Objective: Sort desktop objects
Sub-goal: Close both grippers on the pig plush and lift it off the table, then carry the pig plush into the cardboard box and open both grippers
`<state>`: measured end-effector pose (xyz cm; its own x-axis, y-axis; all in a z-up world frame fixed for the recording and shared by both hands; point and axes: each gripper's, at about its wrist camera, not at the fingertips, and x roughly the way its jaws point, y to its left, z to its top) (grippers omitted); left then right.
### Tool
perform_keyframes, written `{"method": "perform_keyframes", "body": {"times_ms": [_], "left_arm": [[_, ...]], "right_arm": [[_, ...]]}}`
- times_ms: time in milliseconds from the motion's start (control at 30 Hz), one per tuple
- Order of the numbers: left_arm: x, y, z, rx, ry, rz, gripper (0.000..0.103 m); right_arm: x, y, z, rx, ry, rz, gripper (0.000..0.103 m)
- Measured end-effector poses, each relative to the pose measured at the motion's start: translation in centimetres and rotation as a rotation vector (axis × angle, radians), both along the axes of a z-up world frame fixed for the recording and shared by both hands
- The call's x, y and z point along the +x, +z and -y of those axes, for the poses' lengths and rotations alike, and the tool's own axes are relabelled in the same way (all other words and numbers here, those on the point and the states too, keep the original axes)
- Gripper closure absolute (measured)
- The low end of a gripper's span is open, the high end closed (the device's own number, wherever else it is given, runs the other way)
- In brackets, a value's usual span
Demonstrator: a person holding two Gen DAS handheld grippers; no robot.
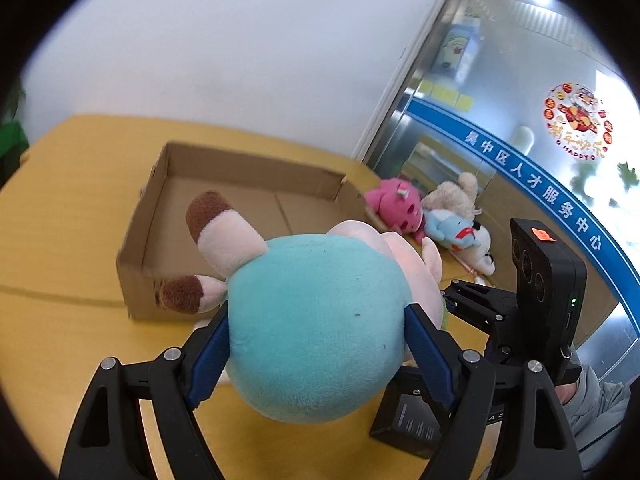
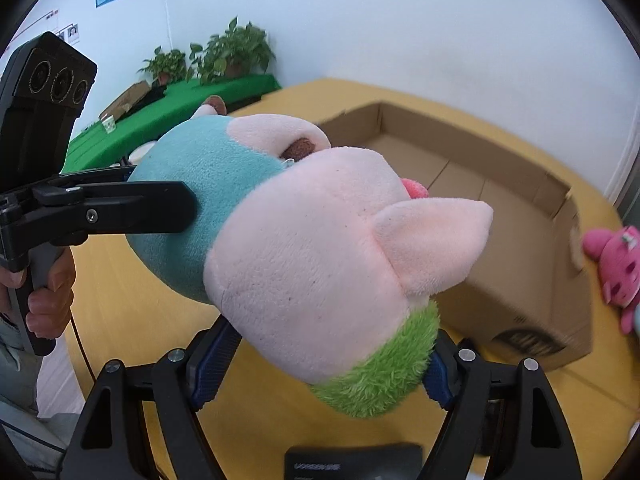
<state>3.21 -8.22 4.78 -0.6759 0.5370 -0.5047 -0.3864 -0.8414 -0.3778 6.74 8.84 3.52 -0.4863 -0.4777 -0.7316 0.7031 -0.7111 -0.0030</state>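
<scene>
A big plush toy (image 1: 320,288) with a teal body, pink head and brown-tipped legs hangs above the yellow table, carried by both grippers. My left gripper (image 1: 318,316) is shut on its teal body, blue pads pressing both sides. My right gripper (image 2: 330,352) is shut on the plush toy (image 2: 304,240) at the pink head and green collar. In the right wrist view one of the left gripper's fingers (image 2: 152,208) presses the teal side. An open cardboard box (image 1: 248,168) lies just beyond the toy, also seen as the cardboard box (image 2: 520,280).
Right of the box lie a pink plush (image 1: 400,204), a beige one (image 1: 456,196), a blue one (image 1: 452,228) and a white one (image 1: 484,256). A black flat device (image 1: 408,420) sits near the table's front. A green-covered table with plants (image 2: 180,96) stands by the wall.
</scene>
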Motion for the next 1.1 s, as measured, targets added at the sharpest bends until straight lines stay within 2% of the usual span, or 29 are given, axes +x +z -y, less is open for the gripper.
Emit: {"method": "perform_keyframes", "body": {"times_ms": [200,367,467,700,800,1100], "left_arm": [[-1.5,5.4,-1.8,-0.042,-0.035,-0.148,0.021],[-3.0,10.2,-2.5,-0.030,-0.047,-0.292,0.021],[-4.8,12.6,-2.9,-0.029,-0.046,-0.339,0.021],[-7.8,16.7,-2.7,-0.057,-0.019,-0.415,0.021],[-9.0,17.2,-2.4,-0.080,0.001,-0.413,0.021],[-13.1,19.2,-0.4,-0.042,0.039,-0.412,0.021]], "right_arm": [[-1.5,4.9,-0.7,-0.027,-0.034,-0.115,0.025],[-3.1,9.9,-1.1,-0.042,-0.054,-0.226,0.025],[-4.9,12.4,-1.2,-0.062,-0.067,-0.255,0.025],[-9.0,16.4,-0.2,-0.094,-0.078,-0.280,0.025],[-10.6,17.8,0.5,-0.104,-0.081,-0.288,0.025],[-15.1,20.3,2.2,-0.091,-0.081,-0.311,0.025]]}}
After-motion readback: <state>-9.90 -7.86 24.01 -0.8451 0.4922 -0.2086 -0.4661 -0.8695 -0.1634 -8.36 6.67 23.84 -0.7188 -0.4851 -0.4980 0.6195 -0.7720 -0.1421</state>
